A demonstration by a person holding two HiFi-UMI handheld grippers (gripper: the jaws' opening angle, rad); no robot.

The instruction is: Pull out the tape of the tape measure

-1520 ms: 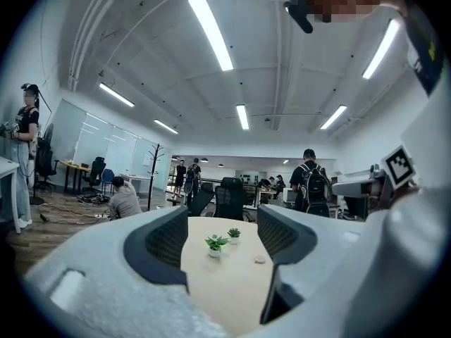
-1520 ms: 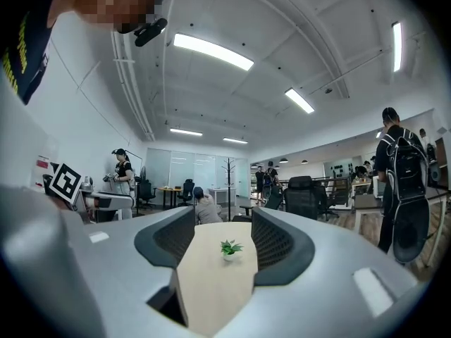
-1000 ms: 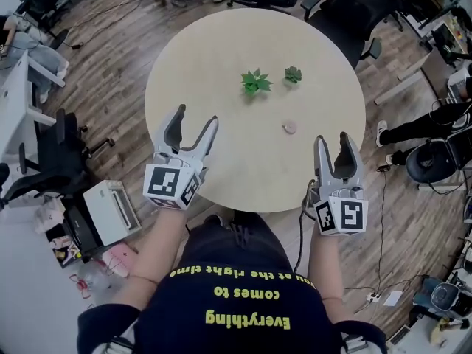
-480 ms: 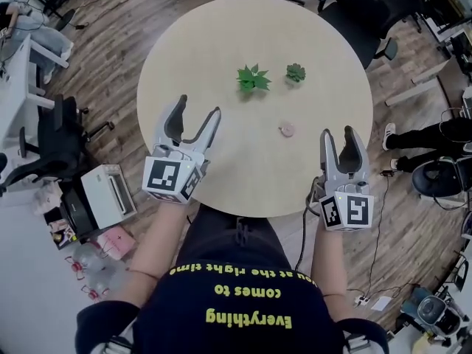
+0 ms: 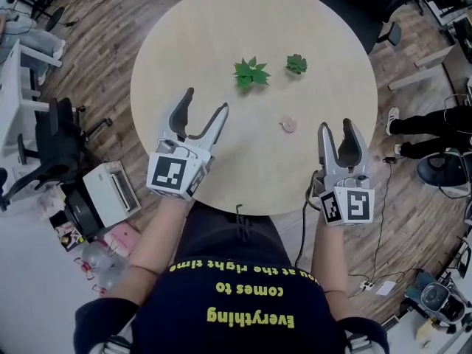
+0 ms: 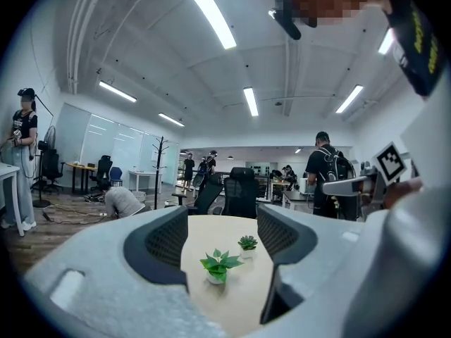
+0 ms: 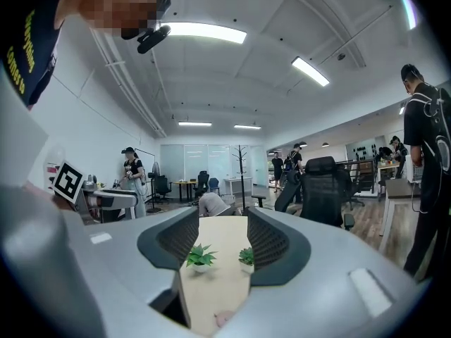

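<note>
The tape measure is a small round pink case lying on the round beige table, right of centre. In the right gripper view the pink case peeks out low between the jaws. My left gripper hovers open over the table's near left part, with nothing between its fingers. My right gripper stands open at the table's near right edge, just right of the case and apart from it. Its jaws have just been closing a little, with nothing between them.
Two small potted green plants stand beyond the tape measure. Black office chairs ring the far side of the table. A white printer sits on the floor at the left. People stand in the room behind.
Both grippers have moved forward over the table's near edge and sunk a little. The tape measure and plants have not moved.
</note>
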